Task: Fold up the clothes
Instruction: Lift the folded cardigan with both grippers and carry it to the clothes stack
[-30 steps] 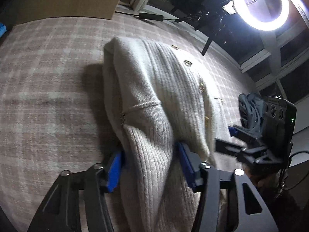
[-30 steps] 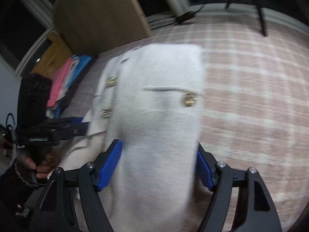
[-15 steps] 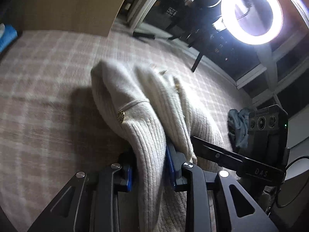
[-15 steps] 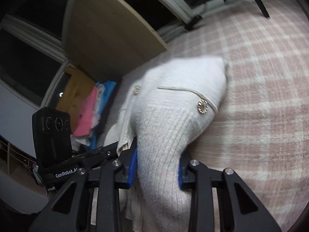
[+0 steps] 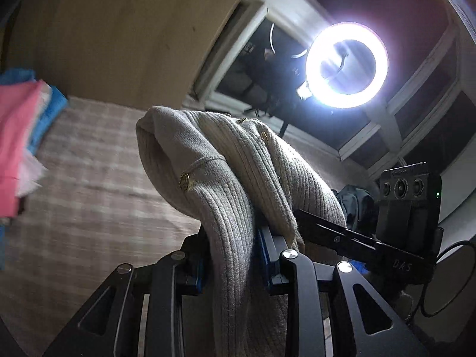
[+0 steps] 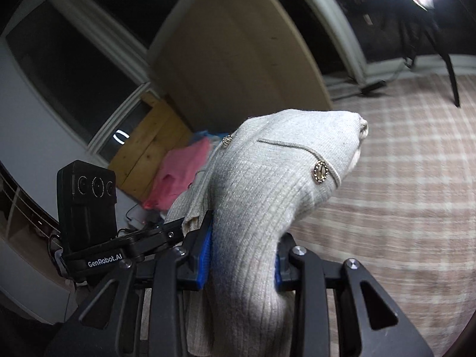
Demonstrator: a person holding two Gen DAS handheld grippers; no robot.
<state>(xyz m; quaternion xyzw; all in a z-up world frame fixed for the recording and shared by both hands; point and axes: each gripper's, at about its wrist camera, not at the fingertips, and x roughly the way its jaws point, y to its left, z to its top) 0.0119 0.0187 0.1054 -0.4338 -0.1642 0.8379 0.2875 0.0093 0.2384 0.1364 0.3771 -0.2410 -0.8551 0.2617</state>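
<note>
A cream ribbed knit cardigan (image 5: pixel 226 190) with gold buttons hangs lifted above the plaid surface (image 5: pixel 89 184). My left gripper (image 5: pixel 232 255) is shut on a bunched fold of it, blue pads pressed on both sides. In the right wrist view the same cardigan (image 6: pixel 267 184) is pinched by my right gripper (image 6: pixel 242 253), also shut on the knit. Each gripper shows in the other's view, close beside: the right gripper (image 5: pixel 369 247) and the left gripper (image 6: pixel 125 253). The cardigan's lower part drops out of sight below the fingers.
A pile of pink and blue clothes (image 5: pixel 20 136) lies at the left edge of the surface, also seen as folded clothes (image 6: pixel 181 172). A wooden board (image 5: pixel 119 35) leans behind. A ring light (image 5: pixel 346 65) glares above, and dark clothing (image 5: pixel 357 205) lies at the right.
Both grippers closed on the cardigan, which lay flat on the plaid surface, and lifted it up. Both views tilted upward, bringing the board, windows and ring light into sight.
</note>
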